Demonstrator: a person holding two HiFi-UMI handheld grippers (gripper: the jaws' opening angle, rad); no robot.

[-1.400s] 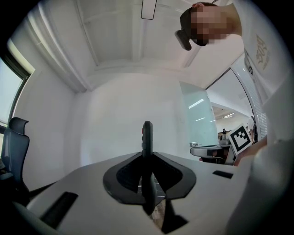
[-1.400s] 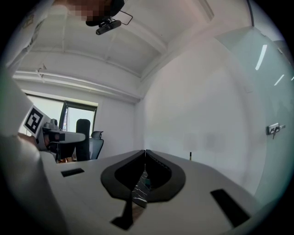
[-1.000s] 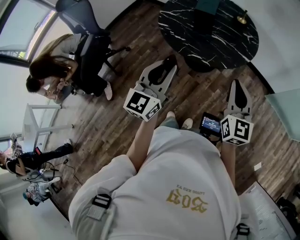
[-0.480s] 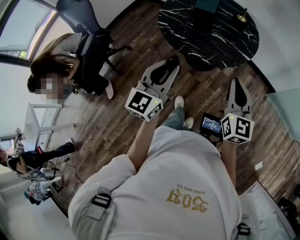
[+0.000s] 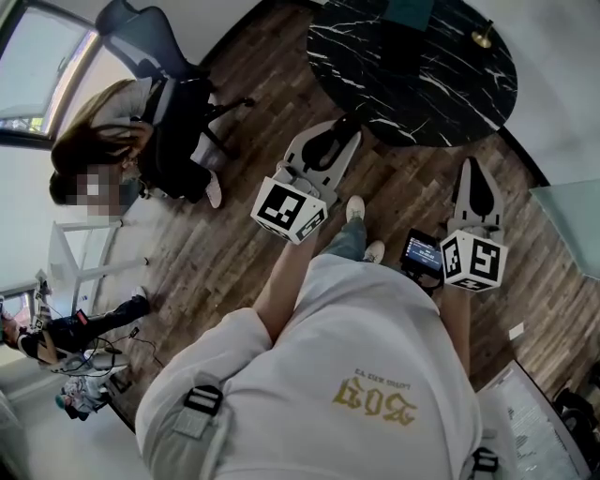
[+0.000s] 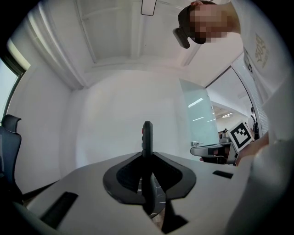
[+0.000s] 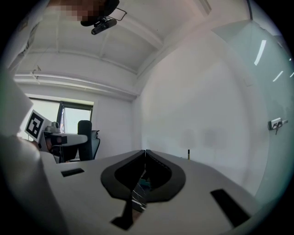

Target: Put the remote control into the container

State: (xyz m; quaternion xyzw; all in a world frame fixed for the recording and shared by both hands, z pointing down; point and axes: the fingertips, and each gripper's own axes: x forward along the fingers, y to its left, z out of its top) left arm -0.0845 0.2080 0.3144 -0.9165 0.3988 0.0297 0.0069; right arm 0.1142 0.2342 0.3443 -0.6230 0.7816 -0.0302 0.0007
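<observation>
A black remote control (image 6: 147, 137) stands edge-on between the jaws of my left gripper (image 6: 147, 155), which is shut on it, and its end sticks out past the tips. In the head view the left gripper (image 5: 347, 124) is held out level over the wooden floor, just short of a round black marble table (image 5: 441, 89). My right gripper (image 5: 472, 169) is beside it, also level, shut with nothing in it; its tips (image 7: 145, 152) meet. A teal object (image 5: 412, 9) sits at the table's far side, cut off by the frame's edge.
A small gold object (image 5: 483, 37) stands on the table's right part. A person sits in an office chair (image 5: 183, 122) at the left, near a window. Another person (image 5: 80, 323) is at the lower left. A glass panel (image 5: 572, 225) stands at the right.
The person has stepped forward, one foot now ahead. Both grippers have come nearer the black table, which fills more of the top of the view. The grips are unchanged.
</observation>
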